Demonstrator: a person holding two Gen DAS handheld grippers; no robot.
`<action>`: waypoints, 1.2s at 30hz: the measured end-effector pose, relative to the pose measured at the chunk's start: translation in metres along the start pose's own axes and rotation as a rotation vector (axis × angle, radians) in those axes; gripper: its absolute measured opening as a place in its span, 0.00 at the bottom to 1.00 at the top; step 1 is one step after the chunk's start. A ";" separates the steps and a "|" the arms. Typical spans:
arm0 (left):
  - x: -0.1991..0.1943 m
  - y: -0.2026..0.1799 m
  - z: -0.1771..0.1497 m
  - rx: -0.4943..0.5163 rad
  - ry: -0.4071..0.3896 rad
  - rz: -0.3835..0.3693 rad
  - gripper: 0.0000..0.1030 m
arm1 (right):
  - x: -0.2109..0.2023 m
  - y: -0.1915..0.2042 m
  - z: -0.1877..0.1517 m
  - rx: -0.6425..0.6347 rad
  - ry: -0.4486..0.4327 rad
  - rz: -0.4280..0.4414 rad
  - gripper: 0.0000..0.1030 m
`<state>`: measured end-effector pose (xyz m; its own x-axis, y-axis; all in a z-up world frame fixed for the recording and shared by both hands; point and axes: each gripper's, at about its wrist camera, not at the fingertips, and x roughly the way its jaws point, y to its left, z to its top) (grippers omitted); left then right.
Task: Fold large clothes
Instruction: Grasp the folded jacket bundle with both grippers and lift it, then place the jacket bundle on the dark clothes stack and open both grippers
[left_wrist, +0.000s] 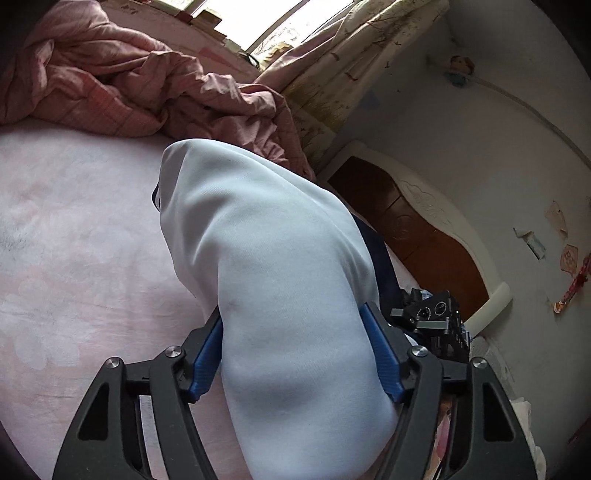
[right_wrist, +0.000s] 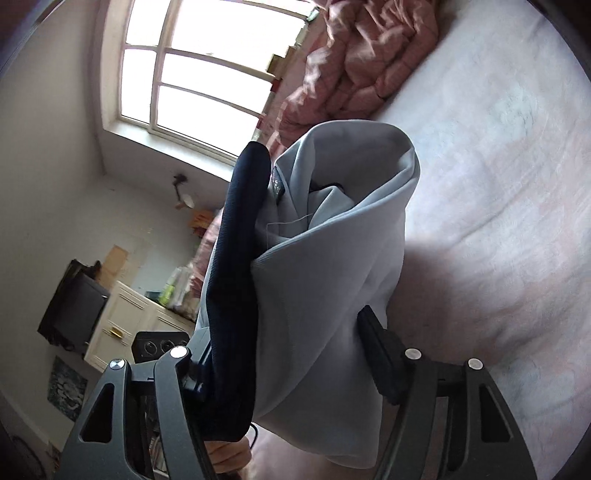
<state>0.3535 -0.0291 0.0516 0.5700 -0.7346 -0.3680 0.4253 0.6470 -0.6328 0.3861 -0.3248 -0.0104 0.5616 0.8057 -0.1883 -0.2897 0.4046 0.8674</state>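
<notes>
A large pale blue garment (left_wrist: 273, 258) with dark navy trim is held up over the pink bed (left_wrist: 74, 236). My left gripper (left_wrist: 291, 314) is shut on a thick bunch of it between its blue pads (left_wrist: 207, 354). In the right wrist view the same garment (right_wrist: 332, 266) hangs in folds, with a navy ribbed band (right_wrist: 236, 266) along its left side. My right gripper (right_wrist: 284, 332) is shut on the garment and the navy band. The right gripper body (left_wrist: 432, 317) shows just right of the left one.
A crumpled pink quilt (left_wrist: 122, 85) lies at the far side of the bed. A brown and white headboard (left_wrist: 417, 229) and a curtain (left_wrist: 332, 74) stand to the right. A window (right_wrist: 192, 74), a white cabinet (right_wrist: 125, 325) and a dark television (right_wrist: 74, 310) are in the right wrist view.
</notes>
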 end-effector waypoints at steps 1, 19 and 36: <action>0.002 -0.016 0.002 0.015 -0.010 0.000 0.67 | -0.012 0.010 0.005 -0.018 -0.013 -0.010 0.67; 0.276 -0.380 0.002 0.221 0.165 -0.477 0.67 | -0.458 0.056 0.136 -0.141 -0.460 -0.364 0.67; 0.417 -0.392 -0.106 0.361 0.336 -0.250 1.00 | -0.557 -0.080 0.111 0.047 -0.600 -0.747 0.74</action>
<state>0.3495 -0.6111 0.0739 0.1904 -0.8615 -0.4708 0.7667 0.4300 -0.4767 0.1826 -0.8546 0.0760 0.8960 -0.0147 -0.4438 0.3279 0.6958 0.6389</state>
